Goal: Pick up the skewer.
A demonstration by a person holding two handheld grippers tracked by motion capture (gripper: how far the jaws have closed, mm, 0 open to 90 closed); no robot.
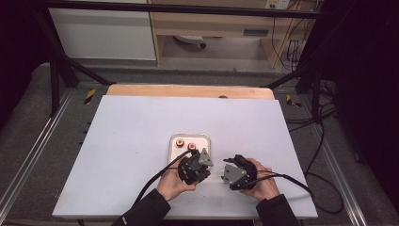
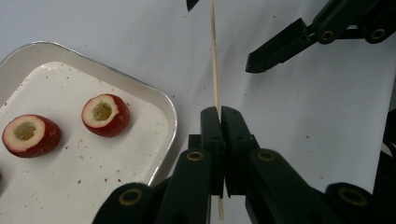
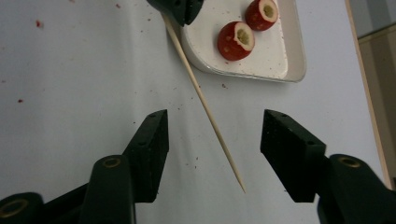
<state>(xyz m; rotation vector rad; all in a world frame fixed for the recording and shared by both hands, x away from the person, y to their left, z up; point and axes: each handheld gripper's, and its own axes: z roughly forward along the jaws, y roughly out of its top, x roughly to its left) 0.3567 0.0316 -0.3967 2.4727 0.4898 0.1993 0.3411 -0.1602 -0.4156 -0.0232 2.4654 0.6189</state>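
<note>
White table (image 1: 141, 141); tray (image 1: 174, 149) lies on it.

No readable text anywhere, tbh. No labels, brands, numbers or signs to make out at all.

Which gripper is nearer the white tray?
Left. The left gripper sits at the near edge of the white tray, shut on the wooden skewer. The right gripper is farther off to the tray's right, jaws open around the skewer's free end.
</note>
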